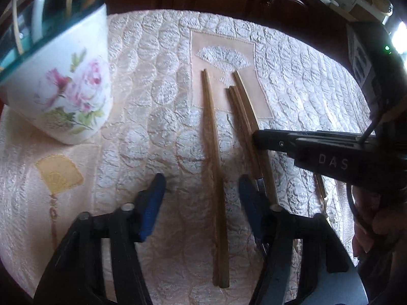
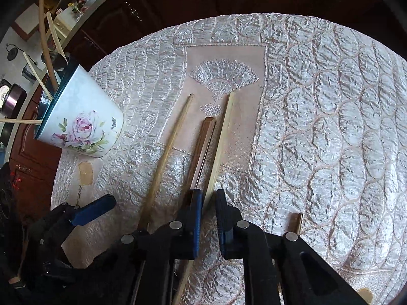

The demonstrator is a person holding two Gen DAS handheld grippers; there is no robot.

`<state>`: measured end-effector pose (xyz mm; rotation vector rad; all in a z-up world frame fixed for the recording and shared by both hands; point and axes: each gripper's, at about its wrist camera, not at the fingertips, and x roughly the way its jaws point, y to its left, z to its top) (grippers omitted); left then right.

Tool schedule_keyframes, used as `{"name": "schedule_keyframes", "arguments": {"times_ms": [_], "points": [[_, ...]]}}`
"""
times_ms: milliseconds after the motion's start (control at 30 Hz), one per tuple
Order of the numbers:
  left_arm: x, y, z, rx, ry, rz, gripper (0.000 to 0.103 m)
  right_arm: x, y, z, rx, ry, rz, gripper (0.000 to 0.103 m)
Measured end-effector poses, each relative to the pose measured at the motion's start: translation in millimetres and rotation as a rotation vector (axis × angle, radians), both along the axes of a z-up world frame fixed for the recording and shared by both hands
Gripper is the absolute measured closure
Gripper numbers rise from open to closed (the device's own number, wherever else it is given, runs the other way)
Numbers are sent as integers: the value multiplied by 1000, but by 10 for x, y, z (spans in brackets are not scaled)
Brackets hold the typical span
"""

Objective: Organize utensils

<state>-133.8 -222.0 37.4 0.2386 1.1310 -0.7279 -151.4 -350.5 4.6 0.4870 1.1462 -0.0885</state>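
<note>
Three wooden chopsticks (image 2: 165, 157) lie side by side near the floral cup (image 2: 84, 124) holding more.

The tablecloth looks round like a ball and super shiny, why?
In the right wrist view the fisheye lens bulges the flat tablecloth into a dome, and daylight glints off its crinkled weave; in the left wrist view it curves the same way, and the flowered cup leans over near the edge, slightly soft.
</note>
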Motion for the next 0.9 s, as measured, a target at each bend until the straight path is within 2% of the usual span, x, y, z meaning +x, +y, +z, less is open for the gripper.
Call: {"name": "schedule_keyframes", "arguments": {"times_ms": [67,100,133,200,433,500,567,600,633,667,733,900], "points": [[14,-9,-30,9,-14,2,71,-16,-23,-10,26,-4,-21,96],[16,3,-24,2,-14,-2,88,-57,-51,1,35,-4,-31,96],[24,29,-27,-17,14,-9,96,-115,-79,13,49,-8,-44,98],[16,106,-27,-40,53,-7,97,-264,-127,30,87,-8,-57,98],[-255,519,-4,-11,70,-31,97,-829,-28,88,140,39,-40,98],[-365,610,2,2,73,-52,97,-901,46,110,128,57,-20,98],[-446,650,4,19,78,-70,97,-909,76,166,75,51,-25,91],[-460,657,16,24,77,-72,97,-893,82,212,55,45,-23,83],[-463,656,30,24,75,-74,94,-861,70,247,43,39,-20,76],[-442,639,47,23,71,-75,89,-818,36,269,38,35,-20,75],[-353,599,100,20,47,-56,68,-660,3,270,20,34,-24,75],[-57,283,164,3,0,-37,63,-320,-57,188,-10,64,10,75]]}}
